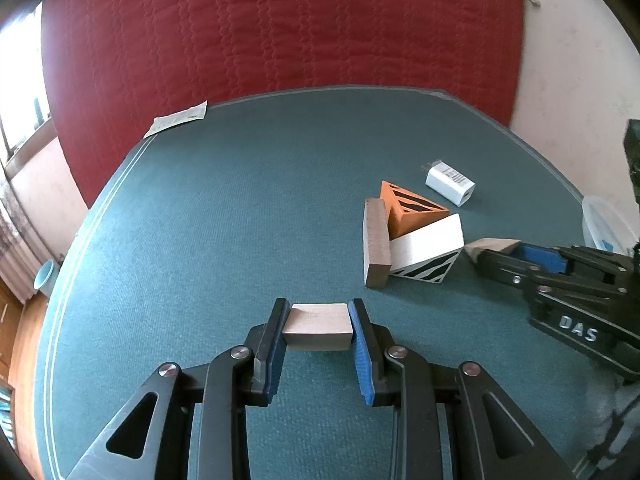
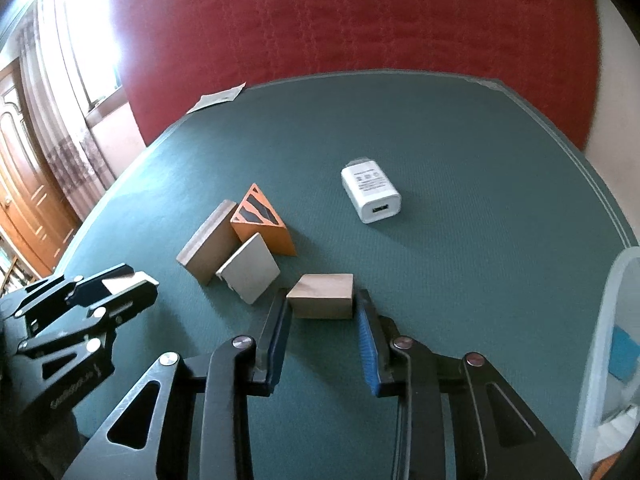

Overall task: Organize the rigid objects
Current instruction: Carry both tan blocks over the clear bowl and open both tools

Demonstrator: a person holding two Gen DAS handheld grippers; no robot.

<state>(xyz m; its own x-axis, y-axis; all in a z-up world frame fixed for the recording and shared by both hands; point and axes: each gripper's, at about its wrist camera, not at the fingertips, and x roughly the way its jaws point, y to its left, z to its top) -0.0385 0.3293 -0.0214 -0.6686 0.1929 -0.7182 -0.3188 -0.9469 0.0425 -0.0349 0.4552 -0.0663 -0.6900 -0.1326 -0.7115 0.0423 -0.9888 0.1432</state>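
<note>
In the left wrist view my left gripper [image 1: 319,310] is shut on a small plain wooden block [image 1: 318,328], both blue pads flat against its sides, low over the green table mat [image 1: 240,220]. My right gripper [image 2: 322,295] has a wedge-like wooden block [image 2: 320,304] between its fingertips, the pads touching its two ends; the block rests on the mat. Just left of that block lie a flat wooden plank [image 2: 208,248], an orange triangle with black stripes [image 2: 264,224] and a white slab [image 2: 250,268], all huddled together. A white USB charger [image 2: 370,194] lies apart, farther back.
A clear plastic container [image 2: 616,320] stands at the table's right edge. A slip of paper [image 1: 176,118] sits at the far left corner. A red quilted surface [image 1: 280,28] lies beyond the table. The left gripper [image 2: 140,276] is close to the plank's left.
</note>
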